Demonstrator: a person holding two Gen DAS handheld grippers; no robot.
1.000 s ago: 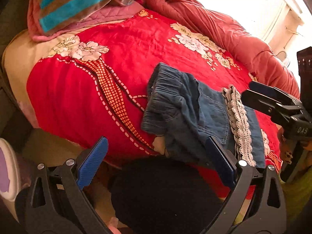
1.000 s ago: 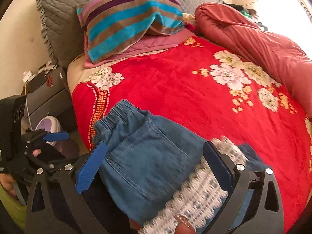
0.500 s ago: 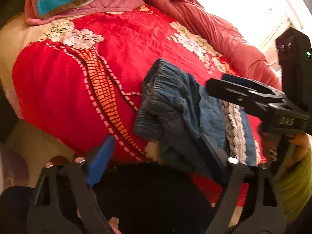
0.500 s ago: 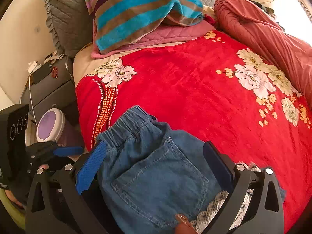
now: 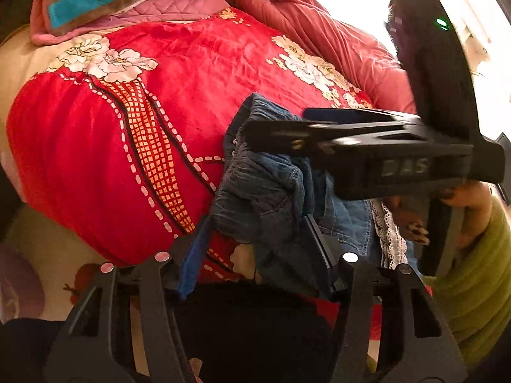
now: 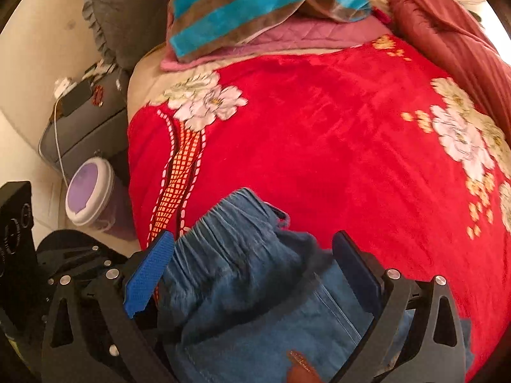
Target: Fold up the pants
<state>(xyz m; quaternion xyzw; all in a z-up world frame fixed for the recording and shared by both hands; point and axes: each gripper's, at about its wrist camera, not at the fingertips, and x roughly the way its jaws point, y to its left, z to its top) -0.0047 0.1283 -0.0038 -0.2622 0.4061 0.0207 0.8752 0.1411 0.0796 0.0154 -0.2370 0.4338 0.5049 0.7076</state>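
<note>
One pair of denim pants (image 5: 265,191) lies bunched at the near edge of the bed's red blanket (image 5: 95,146), with broad bare blanket beyond. The left gripper (image 5: 255,249) has just been closing, its fingers straddling the waistband without clearly pinching it. The right gripper (image 6: 252,268) stands spread over the waistband, fabric between its two fingers.
</note>
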